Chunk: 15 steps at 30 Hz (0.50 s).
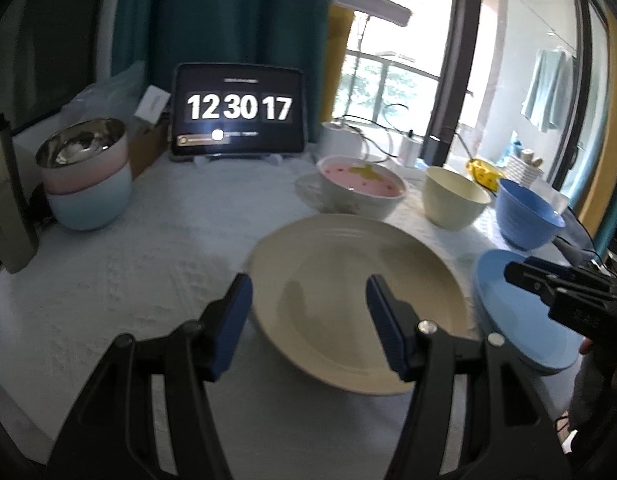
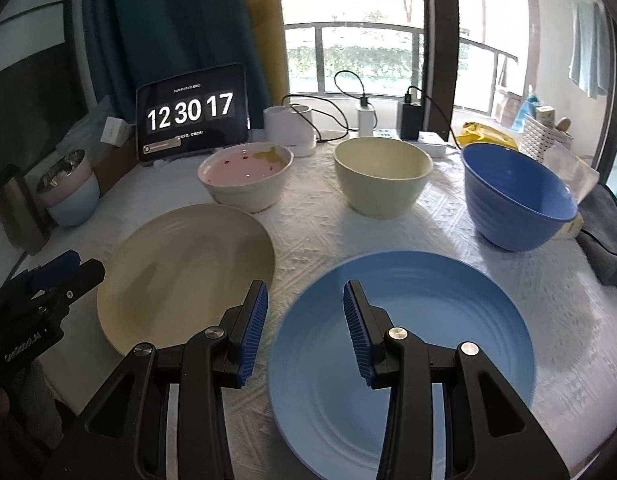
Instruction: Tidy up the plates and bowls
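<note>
A: Plates and bowls, positions logged. Cream plate (image 1: 356, 296) lies flat on the white textured tablecloth (image 1: 140, 264), at the near left. Blue plate (image 2: 404, 344) lies flat just beside it to the right; a narrow strip of cloth shows between the two rims.

B: Bowls?

A: Three in a row behind the plates: pink-lined bowl (image 2: 246, 178) on the left, cream bowl (image 2: 382, 178) in the middle, dark blue bowl (image 2: 516, 196) on the right, each apart from its neighbour. The left view shows a small white dish (image 1: 308, 188) under or just behind the pink-lined bowl; cannot tell which.

B: Left gripper?

A: Left gripper (image 1: 308, 320) hangs over the near part of the cream plate, jaws spread wide, nothing between the blue pads. No contact with the plate visible.

B: Right gripper?

A: Right gripper (image 2: 304, 328) sits above the left edge of the blue plate, jaws apart, gap empty. Whether it touches the rim, I cannot tell.

B: Anything else?

A: Far left, a pink cup nested in a pale blue cup (image 1: 90, 196), metal-lined. Tablet (image 1: 238, 110) at the back reads 12 30 17.
</note>
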Available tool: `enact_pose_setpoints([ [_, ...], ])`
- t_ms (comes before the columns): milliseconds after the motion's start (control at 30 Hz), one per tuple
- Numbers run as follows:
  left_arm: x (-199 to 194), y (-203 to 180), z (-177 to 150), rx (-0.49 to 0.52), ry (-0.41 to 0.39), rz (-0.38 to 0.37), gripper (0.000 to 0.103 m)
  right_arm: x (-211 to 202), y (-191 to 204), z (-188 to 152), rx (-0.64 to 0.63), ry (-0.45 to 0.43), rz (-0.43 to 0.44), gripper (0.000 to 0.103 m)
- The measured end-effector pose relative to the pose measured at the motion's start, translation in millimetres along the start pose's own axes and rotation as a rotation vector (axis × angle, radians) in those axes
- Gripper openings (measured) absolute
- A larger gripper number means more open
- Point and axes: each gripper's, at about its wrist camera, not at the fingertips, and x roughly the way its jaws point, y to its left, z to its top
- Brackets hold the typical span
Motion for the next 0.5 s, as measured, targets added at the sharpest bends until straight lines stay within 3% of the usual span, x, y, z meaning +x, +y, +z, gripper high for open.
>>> enact_pose_setpoints([
  [300, 13, 25, -3, -0.057, 0.036, 0.061, 0.061, 14, 14, 5, -0.031, 0.024, 0.034, 0.042],
  [500, 21, 31, -6, -0.076, 0.060, 0.064, 0.061, 24, 24, 7, -0.043, 0.042, 0.055, 0.042],
])
